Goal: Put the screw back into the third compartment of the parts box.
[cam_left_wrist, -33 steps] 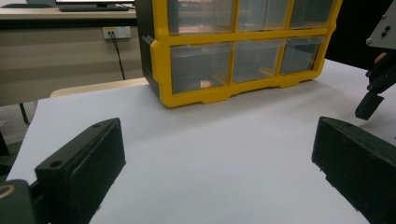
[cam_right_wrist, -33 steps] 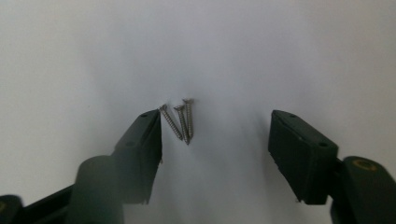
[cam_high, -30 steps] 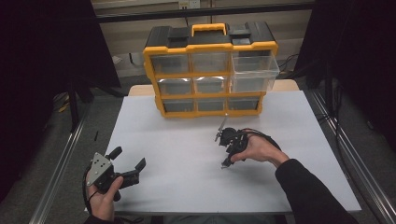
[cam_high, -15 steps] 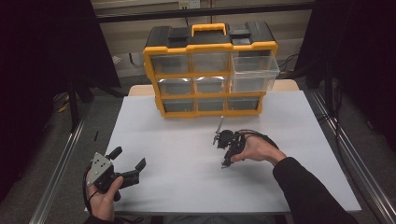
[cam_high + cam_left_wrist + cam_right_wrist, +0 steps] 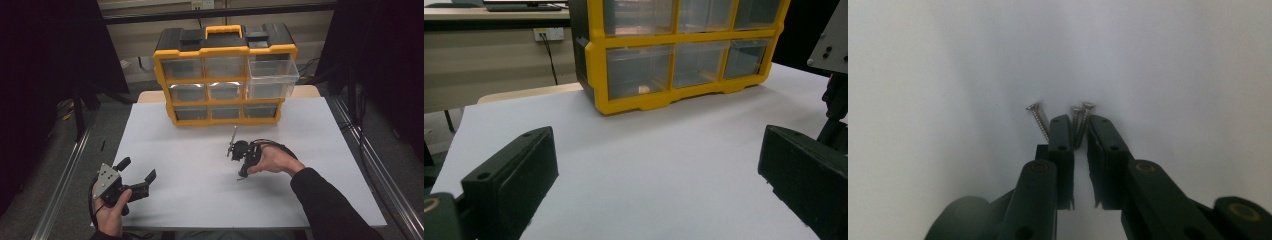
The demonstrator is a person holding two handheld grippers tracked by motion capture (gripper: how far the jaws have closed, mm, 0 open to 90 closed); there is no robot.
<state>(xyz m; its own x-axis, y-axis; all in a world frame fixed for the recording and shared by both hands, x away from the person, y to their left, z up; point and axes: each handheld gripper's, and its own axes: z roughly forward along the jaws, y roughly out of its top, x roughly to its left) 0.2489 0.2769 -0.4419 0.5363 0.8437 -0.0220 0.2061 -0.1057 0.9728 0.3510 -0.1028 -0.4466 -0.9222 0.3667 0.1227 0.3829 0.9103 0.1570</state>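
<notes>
— What stands at the back of the worktop (image 5: pixel 190 165)?
— A yellow and black organizer box (image 5: pixel 225 75) with clear drawers, its handle (image 5: pixel 223 30) on top. The top right drawer (image 5: pixel 272 72) sticks out.
— And behind it?
— A wall socket (image 5: pixel 547 33) with a cable plugged in.

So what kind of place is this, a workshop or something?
Probably a lab or test bench set up for recording handwork. A white table stands between black curtains, a yellow parts organizer sits at its far edge, and a person works hand-held grippers, the right gripper closing on screws.
</notes>
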